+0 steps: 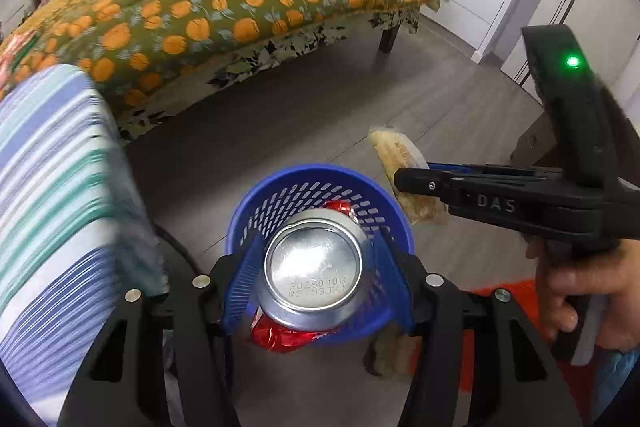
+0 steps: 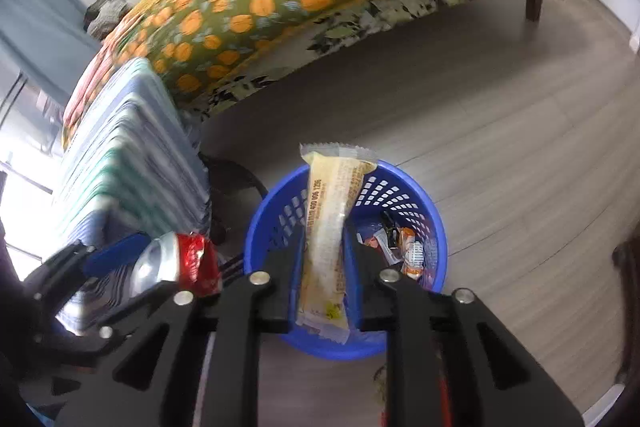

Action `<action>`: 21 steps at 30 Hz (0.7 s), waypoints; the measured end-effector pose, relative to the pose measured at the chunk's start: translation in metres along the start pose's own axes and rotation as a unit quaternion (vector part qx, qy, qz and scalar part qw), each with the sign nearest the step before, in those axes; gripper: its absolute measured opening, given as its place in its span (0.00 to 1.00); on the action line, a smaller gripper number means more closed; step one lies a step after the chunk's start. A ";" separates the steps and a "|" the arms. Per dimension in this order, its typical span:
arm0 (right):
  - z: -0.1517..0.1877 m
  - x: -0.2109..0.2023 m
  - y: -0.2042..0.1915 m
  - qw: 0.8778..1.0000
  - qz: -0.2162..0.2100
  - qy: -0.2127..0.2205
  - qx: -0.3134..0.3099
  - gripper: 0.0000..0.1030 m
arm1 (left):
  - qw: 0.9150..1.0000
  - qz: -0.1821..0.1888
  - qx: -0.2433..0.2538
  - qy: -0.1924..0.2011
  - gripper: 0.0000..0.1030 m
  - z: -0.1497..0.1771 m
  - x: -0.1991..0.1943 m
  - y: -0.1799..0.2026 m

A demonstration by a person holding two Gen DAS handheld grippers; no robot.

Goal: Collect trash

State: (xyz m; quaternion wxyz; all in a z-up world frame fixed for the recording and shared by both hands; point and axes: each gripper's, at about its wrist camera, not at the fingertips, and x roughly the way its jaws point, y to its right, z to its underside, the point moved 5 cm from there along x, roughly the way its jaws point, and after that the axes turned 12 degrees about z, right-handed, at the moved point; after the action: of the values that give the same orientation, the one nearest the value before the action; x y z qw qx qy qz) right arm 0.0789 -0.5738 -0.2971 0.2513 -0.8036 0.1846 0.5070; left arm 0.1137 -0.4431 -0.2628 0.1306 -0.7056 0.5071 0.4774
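Above one basket (image 1: 256, 195): one can (image 1: 314, 267), one wrapper (image 2: 326, 239).

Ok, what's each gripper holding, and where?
Left gripper pinches the crushed can by its sides; right gripper clamps the snack wrapper near its lower end.

On my left wrist view, the black right gripper (image 1: 412, 183) carries raised letters "DAS" on its side. The silver base of the crushed red can (image 1: 314, 269) shows 2 stamped code lines, mirrored and too faint to read. On my right view, the pale yellow snack wrapper (image 2: 328, 239) bears "400 006 1296".
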 end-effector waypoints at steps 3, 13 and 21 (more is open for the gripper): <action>-0.004 0.010 0.011 1.000 -0.006 0.003 0.019 0.60 | 1.000 -0.011 -0.013 -0.002 0.71 -0.004 0.017 -0.008; 0.006 -0.057 0.026 0.997 0.029 0.065 0.035 0.96 | 0.994 -0.038 -0.007 0.102 0.95 0.003 -0.061 0.023; 0.066 -0.175 0.007 0.970 0.104 0.219 0.008 0.96 | 0.987 -0.082 0.025 0.136 0.95 0.041 -0.125 0.058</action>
State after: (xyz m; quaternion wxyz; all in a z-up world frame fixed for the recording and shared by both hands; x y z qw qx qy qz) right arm -0.0451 -0.5332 -0.1636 0.1570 -0.8695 0.3219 0.3403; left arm 0.0389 -0.3676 -0.1655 0.1164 -0.7997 0.4723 0.3519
